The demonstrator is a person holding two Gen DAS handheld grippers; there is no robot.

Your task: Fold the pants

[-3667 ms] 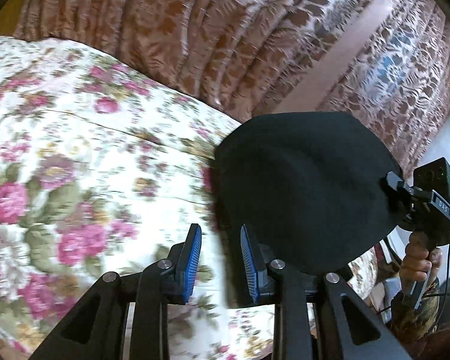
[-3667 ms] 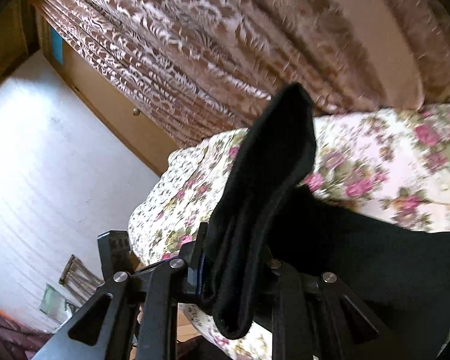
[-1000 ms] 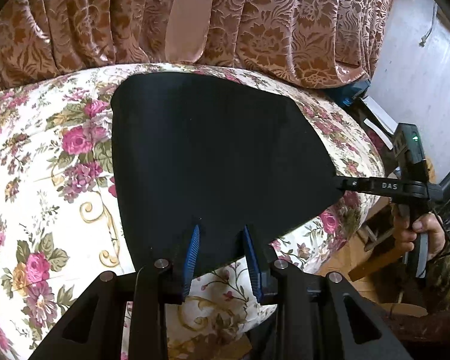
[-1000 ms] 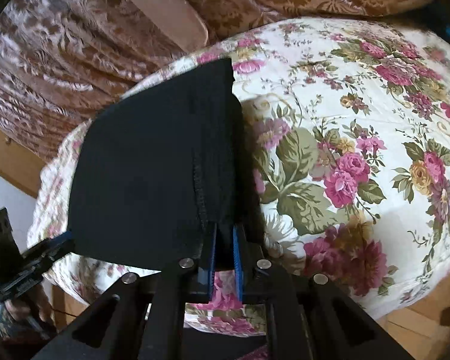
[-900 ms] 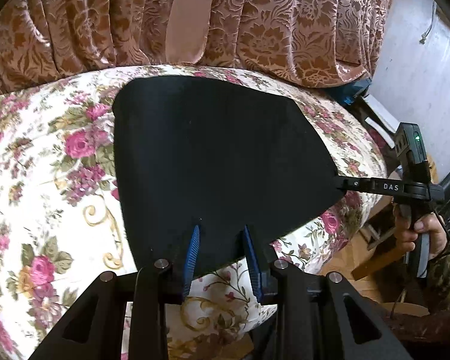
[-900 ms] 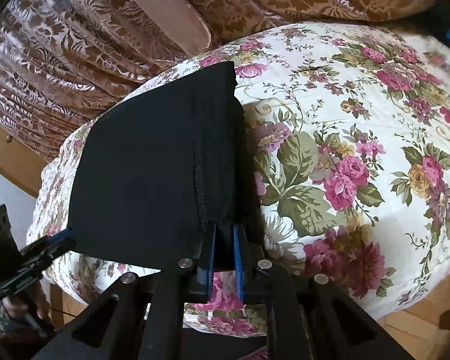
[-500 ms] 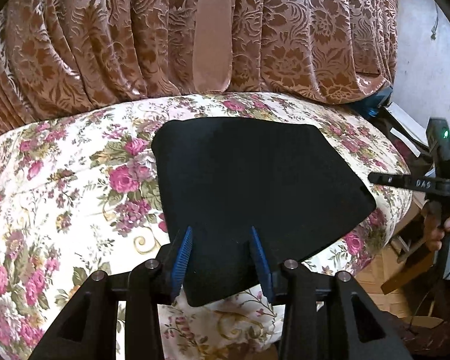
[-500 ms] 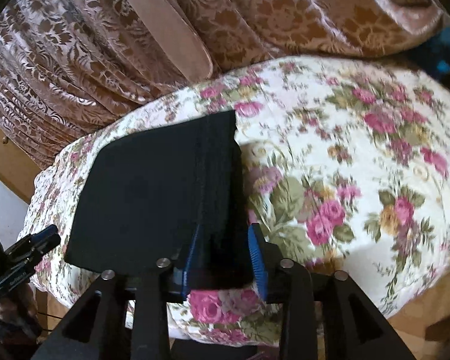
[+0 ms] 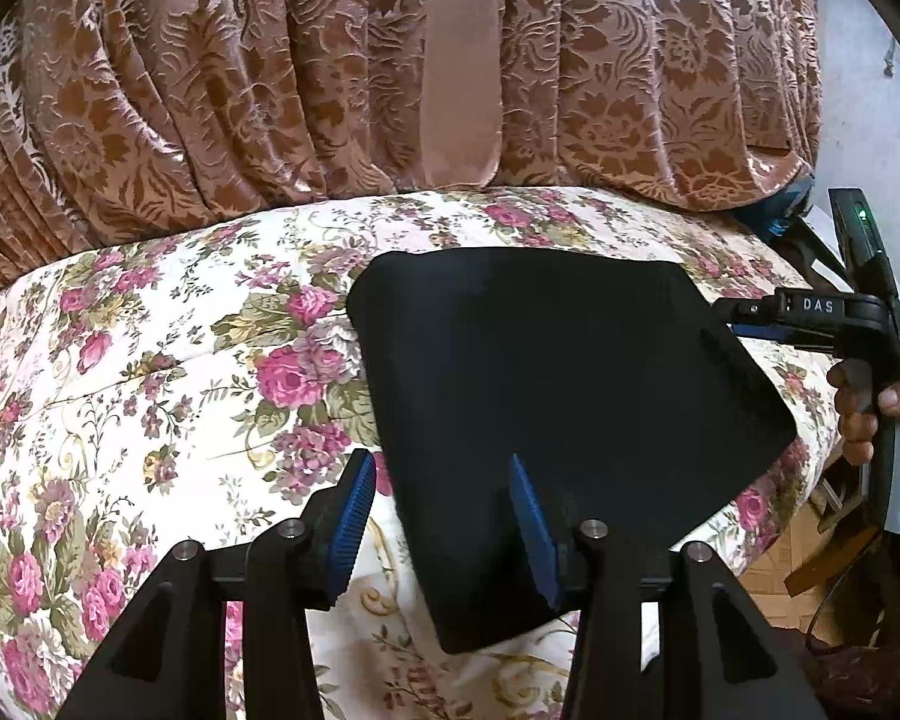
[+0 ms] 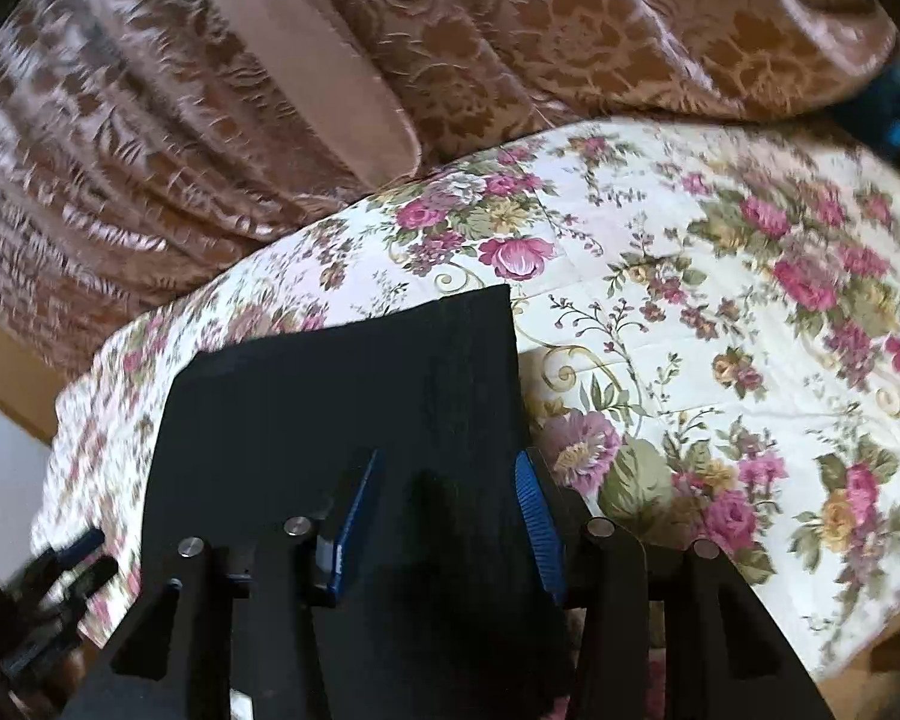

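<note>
The black pants (image 9: 558, 384) lie folded into a flat rectangle on the floral bedspread (image 9: 150, 360), near its front edge. My left gripper (image 9: 438, 516) is open, its blue pads either side of the pants' near left corner, holding nothing. My right gripper (image 10: 444, 510) is open over the near end of the pants (image 10: 342, 408), holding nothing. It also shows from the side in the left wrist view (image 9: 750, 321), at the pants' right corner, with the hand on its handle.
A brown patterned curtain (image 9: 390, 72) hangs along the far side of the bed. The bed edge drops to a wooden floor (image 9: 768, 564) at the right. A pale wall (image 10: 0, 468) lies left of the bed in the right wrist view.
Both grippers have let go of the pants and opened. The pants went from held up to lying flat on the bed, and both grippers have drawn back a little.
</note>
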